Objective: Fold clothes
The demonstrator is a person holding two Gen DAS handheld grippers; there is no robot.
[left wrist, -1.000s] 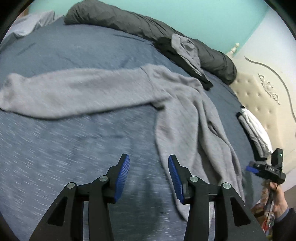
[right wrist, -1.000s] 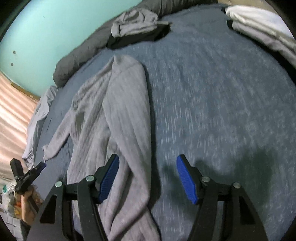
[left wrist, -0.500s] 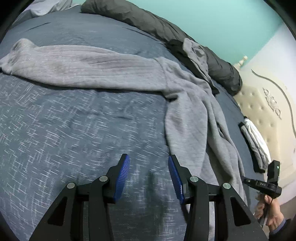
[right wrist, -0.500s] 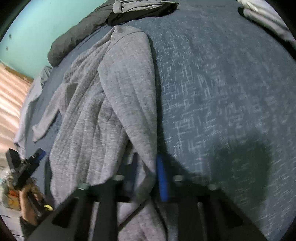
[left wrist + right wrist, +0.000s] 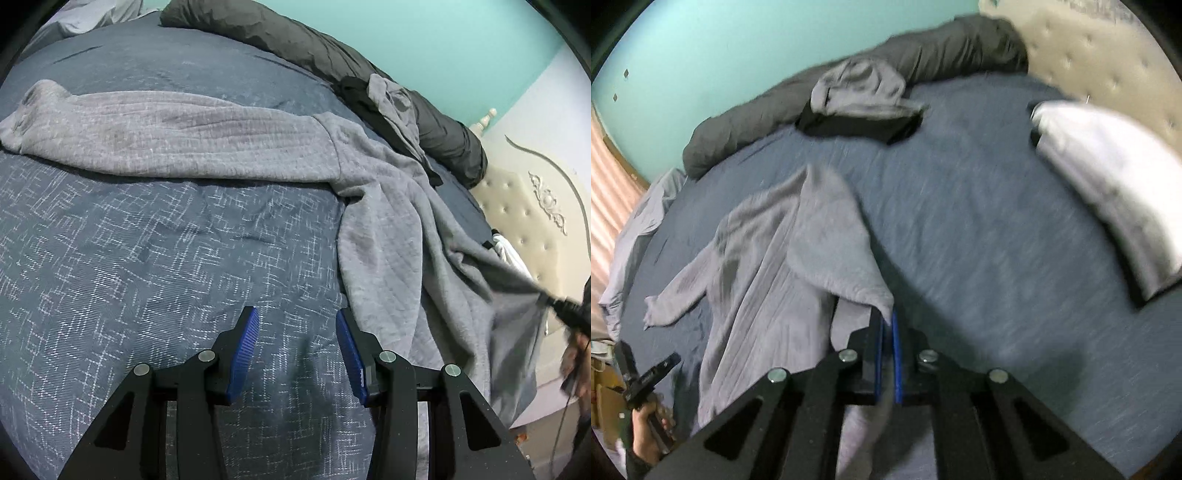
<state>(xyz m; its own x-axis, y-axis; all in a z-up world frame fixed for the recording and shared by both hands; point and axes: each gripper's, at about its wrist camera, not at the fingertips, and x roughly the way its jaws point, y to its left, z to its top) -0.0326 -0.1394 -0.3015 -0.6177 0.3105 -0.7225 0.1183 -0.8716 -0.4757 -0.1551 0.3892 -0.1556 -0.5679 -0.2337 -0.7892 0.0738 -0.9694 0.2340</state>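
A grey sweatshirt (image 5: 388,221) lies rumpled on the blue bed cover (image 5: 147,258), with one sleeve (image 5: 166,129) stretched out to the left. In the right wrist view my right gripper (image 5: 886,321) is closing tight on the garment's near corner, its blue pads pressed on the cloth, and the grey sweatshirt (image 5: 768,266) rises in a peak from the bed. The left wrist view shows that same right gripper (image 5: 561,304) blurred at the far right, pulling the fabric taut. My left gripper (image 5: 295,321) hovers open over bare bed cover, just left of the sweatshirt's hem, nothing between its fingers.
A rolled dark grey duvet (image 5: 295,40) runs along the teal wall. A small grey garment (image 5: 860,92) lies on a black one at the far side. A white folded item (image 5: 1108,184) rests by the tufted headboard (image 5: 535,221). A hand holds the left gripper (image 5: 650,373).
My right gripper went from open beside the hem to shut on it, then rose with the cloth. The left gripper sank slightly toward the bed cover, still open.
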